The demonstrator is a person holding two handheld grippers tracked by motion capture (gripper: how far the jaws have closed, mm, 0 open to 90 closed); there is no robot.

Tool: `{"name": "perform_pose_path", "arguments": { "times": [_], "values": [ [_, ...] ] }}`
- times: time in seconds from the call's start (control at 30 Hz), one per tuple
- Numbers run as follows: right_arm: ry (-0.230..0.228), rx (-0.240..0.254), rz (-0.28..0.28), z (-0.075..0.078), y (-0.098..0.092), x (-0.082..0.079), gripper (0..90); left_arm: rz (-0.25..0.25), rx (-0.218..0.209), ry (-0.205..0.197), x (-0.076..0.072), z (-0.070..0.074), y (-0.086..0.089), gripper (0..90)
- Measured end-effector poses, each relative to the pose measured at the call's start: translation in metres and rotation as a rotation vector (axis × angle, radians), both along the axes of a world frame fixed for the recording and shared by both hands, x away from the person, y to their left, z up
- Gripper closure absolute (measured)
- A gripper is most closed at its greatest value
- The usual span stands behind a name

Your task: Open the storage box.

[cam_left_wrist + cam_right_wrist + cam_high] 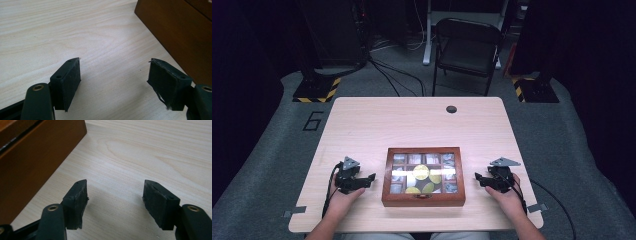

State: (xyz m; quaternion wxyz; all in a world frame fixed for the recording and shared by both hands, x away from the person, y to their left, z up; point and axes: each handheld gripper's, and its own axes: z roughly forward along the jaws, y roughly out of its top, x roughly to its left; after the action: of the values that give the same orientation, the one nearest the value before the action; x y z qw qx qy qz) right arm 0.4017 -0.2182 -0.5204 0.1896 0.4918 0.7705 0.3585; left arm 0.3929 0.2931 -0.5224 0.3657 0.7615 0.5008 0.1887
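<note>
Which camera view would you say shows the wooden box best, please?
The high view: the whole wooden box sits closed, its glass lid showing compartments. The left gripper view catches just one brown side wall; the right gripper view shows another side and a lid seam.

The contents of the wooden box (423, 176) sit behind a glass lid that catches glare, so the pale packets and yellow-green rounds in its compartments are too small and washed out to identify. In the left gripper view the box (180, 32) runs off the right and top edges; in the right gripper view it (35, 157) runs off the left. The person's forearms are cut off at the near edge of the high view.
</note>
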Motion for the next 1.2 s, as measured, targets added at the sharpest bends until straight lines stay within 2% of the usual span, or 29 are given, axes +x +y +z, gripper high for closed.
{"name": "perform_pose_path", "arguments": {
  "times": [0.13, 0.2, 0.23, 0.3, 0.47, 0.73, 0.93, 0.97, 1.2],
  "values": [
    [-0.009, 0.003, 0.008, 0.007, -0.001, -0.004, 39.6, -0.02, -0.023, 0.016, -0.004, 0.007, 0.0, 28.8],
    [0.005, 0.014, 0.012, 0.009, 0.0, -0.006, 40.2, -0.032, -0.021, 0.021, -0.006, 0.009, -0.001, 30.2],
    [0.01, -0.005, 0.04, 0.011, 0.001, -0.009, 42.6, -0.039, -0.017, 0.022, -0.01, 0.015, -0.003, 30.4],
    [0.031, -0.007, 0.069, 0.015, 0.004, -0.013, 43.0, -0.055, -0.03, 0.019, -0.014, 0.022, -0.004, 32.2],
    [0.019, -0.008, 0.11, 0.028, 0.008, -0.022, 45.2, -0.078, -0.031, 0.006, -0.027, 0.035, -0.006, 33.7],
    [-0.003, -0.027, 0.165, 0.039, 0.015, -0.04, 45.6, -0.1, -0.064, -0.006, -0.043, 0.047, -0.005, 35.3],
    [-0.012, -0.009, 0.183, 0.045, 0.015, -0.05, 46.5, -0.116, -0.082, -0.015, -0.051, 0.052, -0.008, 36.7],
    [-0.02, 0.006, 0.185, 0.047, 0.015, -0.053, 46.9, -0.124, -0.083, -0.014, -0.053, 0.053, -0.01, 37.8],
    [-0.027, 0.013, 0.206, 0.052, 0.018, -0.062, 46.9, -0.143, -0.088, -0.024, -0.06, 0.057, -0.014, 38.1]
  ]
}}
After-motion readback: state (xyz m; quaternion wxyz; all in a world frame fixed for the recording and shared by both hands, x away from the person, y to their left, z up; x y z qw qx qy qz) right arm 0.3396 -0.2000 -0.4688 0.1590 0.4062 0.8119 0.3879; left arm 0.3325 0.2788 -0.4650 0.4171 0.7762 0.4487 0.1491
